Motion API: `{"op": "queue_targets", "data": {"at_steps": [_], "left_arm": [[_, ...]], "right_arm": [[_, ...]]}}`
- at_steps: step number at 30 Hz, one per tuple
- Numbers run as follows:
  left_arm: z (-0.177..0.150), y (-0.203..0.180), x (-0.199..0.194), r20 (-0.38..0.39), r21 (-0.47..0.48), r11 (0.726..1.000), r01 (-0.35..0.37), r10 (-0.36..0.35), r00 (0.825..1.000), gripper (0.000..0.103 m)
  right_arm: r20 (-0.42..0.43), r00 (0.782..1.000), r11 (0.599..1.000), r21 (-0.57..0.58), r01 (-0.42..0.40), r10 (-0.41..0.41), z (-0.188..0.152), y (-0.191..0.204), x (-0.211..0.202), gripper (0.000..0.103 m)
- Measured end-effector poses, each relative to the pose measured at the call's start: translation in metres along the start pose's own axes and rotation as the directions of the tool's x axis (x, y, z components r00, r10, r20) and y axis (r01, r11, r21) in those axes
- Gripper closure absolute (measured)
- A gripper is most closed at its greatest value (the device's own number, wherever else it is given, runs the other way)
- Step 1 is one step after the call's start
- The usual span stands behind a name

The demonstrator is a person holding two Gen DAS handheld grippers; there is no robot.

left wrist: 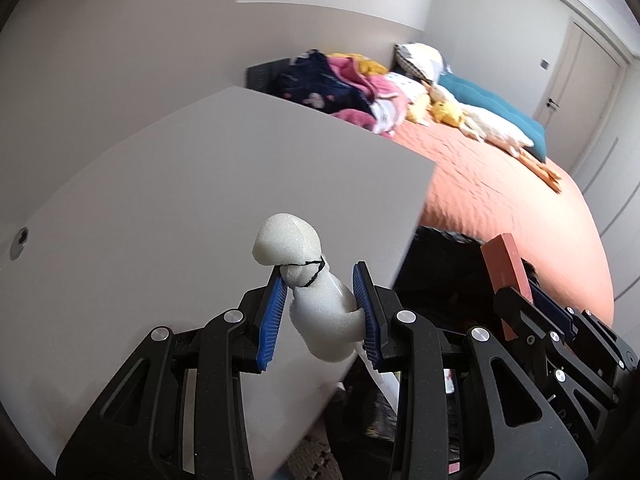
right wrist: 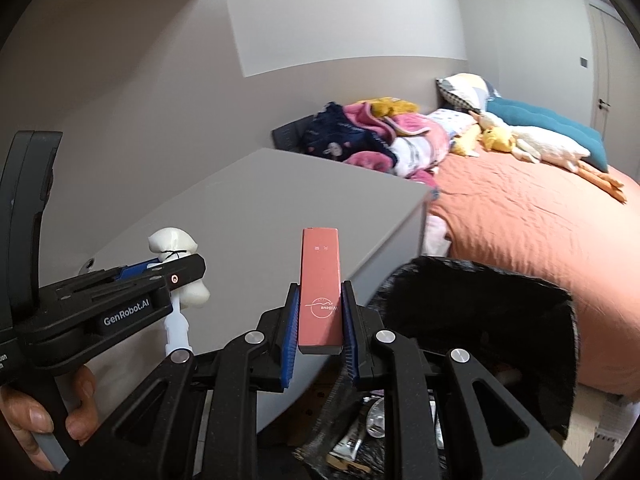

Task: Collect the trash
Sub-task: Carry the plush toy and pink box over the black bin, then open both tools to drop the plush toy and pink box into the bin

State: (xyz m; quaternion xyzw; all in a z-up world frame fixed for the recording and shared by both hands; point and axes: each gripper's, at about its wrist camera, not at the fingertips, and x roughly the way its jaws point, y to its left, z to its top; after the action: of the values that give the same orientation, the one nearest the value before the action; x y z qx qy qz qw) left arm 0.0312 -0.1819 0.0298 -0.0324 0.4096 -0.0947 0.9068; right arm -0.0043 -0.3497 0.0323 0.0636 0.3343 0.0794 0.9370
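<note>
Left gripper (left wrist: 320, 312) clamps white foam (left wrist: 296, 276), right gripper (right wrist: 320, 320) a pink box (right wrist: 321, 292), past the table's (left wrist: 168, 216) corner; both should clear the black bag's (right wrist: 480, 312) rim before release.

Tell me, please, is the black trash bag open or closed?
Open: the black trash bag's mouth gapes and litter shows inside.

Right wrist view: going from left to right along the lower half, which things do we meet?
Hand → left gripper holding white foam piece → right gripper holding pink flat box → black trash bag → orange bedspread.
</note>
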Motion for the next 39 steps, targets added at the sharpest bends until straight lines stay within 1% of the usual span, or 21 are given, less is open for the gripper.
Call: {"op": "queue_targets", "data": {"at_steps": [11, 20, 29, 35, 36, 37, 38, 39], "left_arm": [[-0.001, -0.053, 0.004, -0.009, 0.082, 0.994, 0.075, -0.074, 0.997, 0.069], [-0.010, -0.097, 0.012, -0.043, 0.159, 0.976, 0.149, -0.143, 0.989, 0.068], [-0.021, -0.132, 0.023, -0.080, 0.233, 0.954, 0.188, -0.174, 0.981, 0.068], [-0.025, -0.143, 0.029, -0.096, 0.256, 0.945, 0.201, -0.182, 0.979, 0.067], [-0.026, -0.143, 0.029, -0.095, 0.259, 0.945, 0.200, -0.181, 0.979, 0.065], [-0.026, -0.143, 0.031, -0.096, 0.260, 0.945, 0.197, -0.178, 0.979, 0.059], [-0.026, -0.143, 0.031, -0.094, 0.255, 0.948, 0.193, -0.174, 0.980, 0.038], [-0.026, -0.143, 0.030, -0.085, 0.249, 0.950, 0.187, -0.171, 0.982, 0.016]], "right_arm": [[0.045, 0.996, 0.994, 0.076, 0.078, -0.081, -0.005, -0.053, -0.034, 0.082], [0.070, 0.985, 0.979, 0.139, 0.146, -0.157, -0.012, -0.094, -0.060, 0.082], [0.064, 0.975, 0.959, 0.203, 0.196, -0.213, -0.019, -0.129, -0.069, 0.082], [0.052, 0.973, 0.951, 0.229, 0.209, -0.226, -0.023, -0.142, -0.066, 0.082], [0.053, 0.973, 0.950, 0.234, 0.208, -0.226, -0.023, -0.145, -0.066, 0.082], [0.053, 0.973, 0.949, 0.237, 0.207, -0.226, -0.023, -0.146, -0.067, 0.082], [0.058, 0.973, 0.948, 0.245, 0.205, -0.225, -0.023, -0.148, -0.068, 0.080], [0.060, 0.972, 0.946, 0.253, 0.204, -0.226, -0.023, -0.150, -0.070, 0.065]]}}
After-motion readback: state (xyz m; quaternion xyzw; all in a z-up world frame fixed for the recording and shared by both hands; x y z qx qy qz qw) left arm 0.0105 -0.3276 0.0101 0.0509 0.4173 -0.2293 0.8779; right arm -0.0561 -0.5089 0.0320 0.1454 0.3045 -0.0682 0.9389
